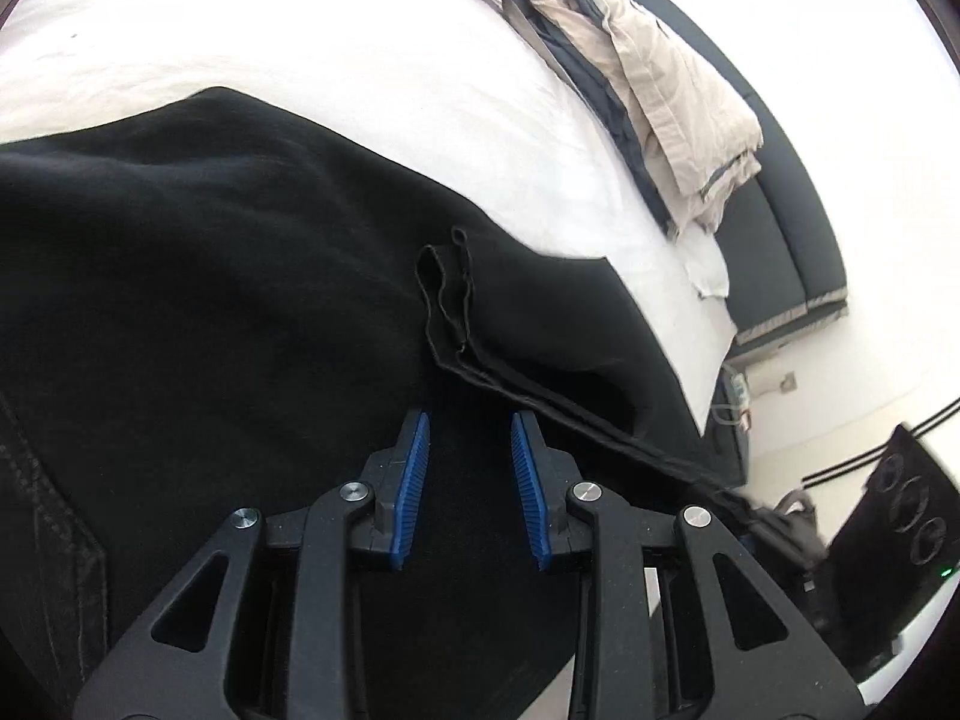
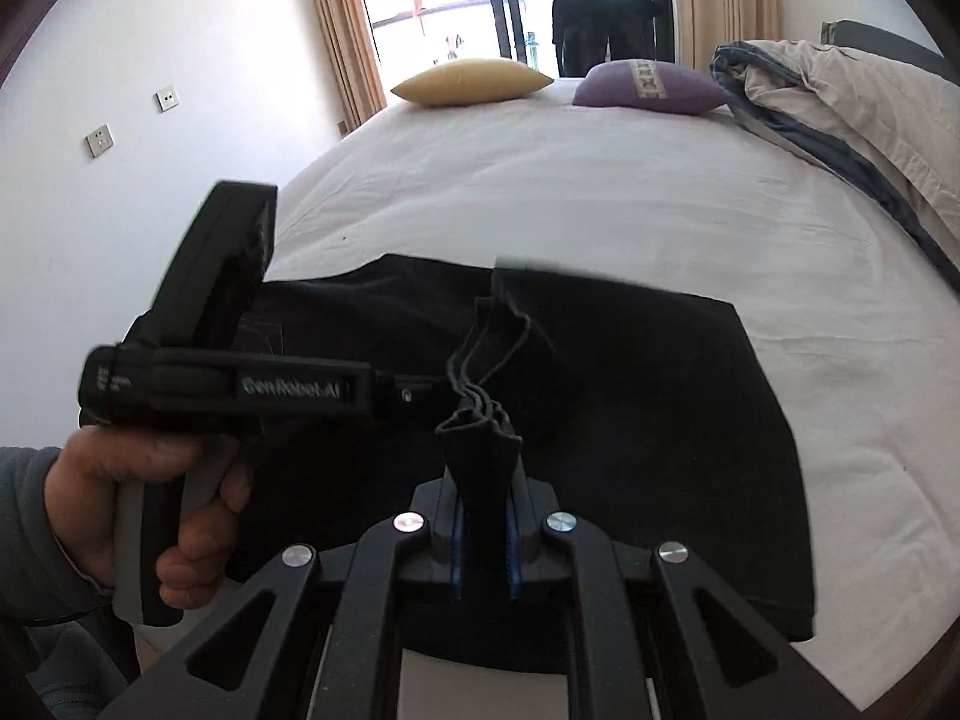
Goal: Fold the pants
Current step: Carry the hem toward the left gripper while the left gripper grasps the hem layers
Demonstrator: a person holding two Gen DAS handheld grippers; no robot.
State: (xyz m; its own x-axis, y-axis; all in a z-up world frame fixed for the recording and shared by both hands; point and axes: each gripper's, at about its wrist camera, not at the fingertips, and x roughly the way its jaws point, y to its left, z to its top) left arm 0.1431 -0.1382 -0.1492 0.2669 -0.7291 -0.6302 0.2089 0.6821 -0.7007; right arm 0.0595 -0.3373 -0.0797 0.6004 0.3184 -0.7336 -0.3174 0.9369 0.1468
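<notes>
Black pants (image 1: 240, 300) lie spread on the white bed (image 1: 300, 30). My left gripper (image 1: 468, 420) sits low over them. Its blue pads (image 1: 414, 480) stand a little apart, with black cloth filling the gap. A thin hem strip (image 1: 456, 300) runs just past its tips toward the blurred right gripper (image 1: 780, 528). In the right wrist view my right gripper (image 2: 483, 480) is shut on a bunched, layered hem (image 2: 480, 420) and holds it up off the pants (image 2: 660, 408). A hand (image 2: 138, 492) holds the left gripper (image 2: 444, 384), whose tip meets that bunch from the left.
A beige and blue duvet (image 2: 840, 108) is heaped along the bed's right side. A yellow pillow (image 2: 471, 81) and a purple pillow (image 2: 651, 87) lie at the far end, by the balcony door. White sheet (image 2: 540, 192) stretches beyond the pants. A black device (image 1: 900, 510) stands on the floor.
</notes>
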